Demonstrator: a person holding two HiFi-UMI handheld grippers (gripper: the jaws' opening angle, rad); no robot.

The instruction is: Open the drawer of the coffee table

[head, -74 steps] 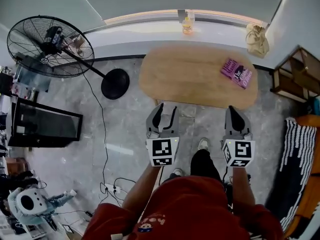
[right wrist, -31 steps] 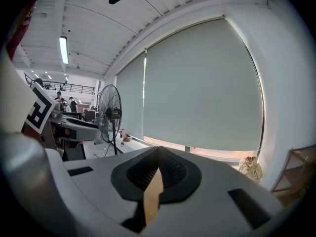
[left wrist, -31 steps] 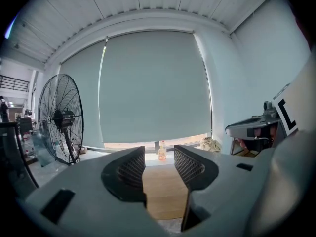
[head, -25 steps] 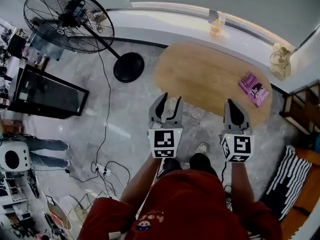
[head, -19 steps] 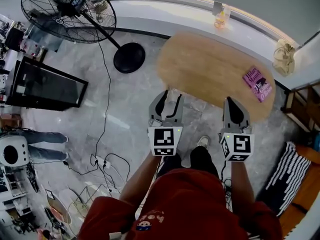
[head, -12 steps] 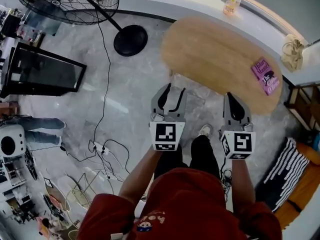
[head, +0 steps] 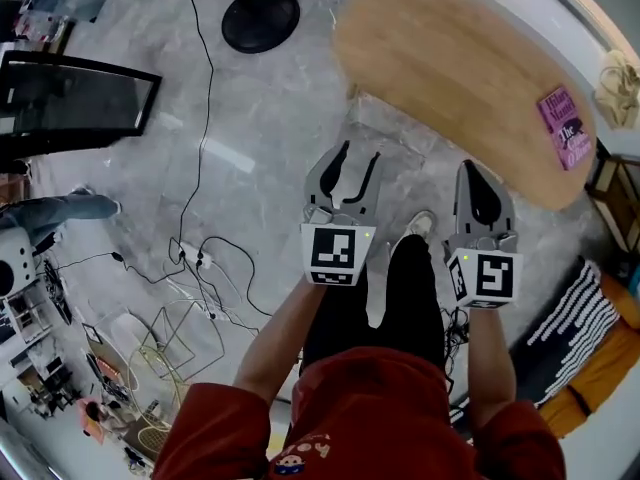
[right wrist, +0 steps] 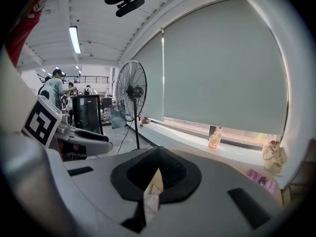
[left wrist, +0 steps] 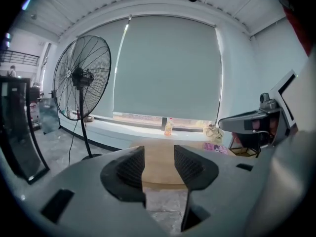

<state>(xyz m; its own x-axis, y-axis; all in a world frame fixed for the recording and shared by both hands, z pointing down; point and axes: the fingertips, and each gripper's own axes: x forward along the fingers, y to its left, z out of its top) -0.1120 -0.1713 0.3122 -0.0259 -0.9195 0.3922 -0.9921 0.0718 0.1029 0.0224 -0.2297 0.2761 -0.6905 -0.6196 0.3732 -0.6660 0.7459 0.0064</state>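
**Colour and pattern findings**

Coffee table (head: 450, 78): pale tan wood grain; book (head: 566, 126): magenta cover with pale and dark lettering; floor (head: 250, 128): grey marbled stone; fan base (head: 260, 18): black; left gripper (head: 352, 163) and right gripper (head: 481, 183): grey shells, black ribbed pads, cubes with black-and-white square markers; person's top (head: 390, 418): red; trousers (head: 405, 298): black; striped textile (head: 568, 330): black with white stripes; window blind (left wrist: 168, 63): plain grey-green.

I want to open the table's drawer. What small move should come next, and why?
Probably bring the open left gripper lower and closer to the table. Both grippers hang short of its near edge, the right gripper is shut, and no drawer shows yet.
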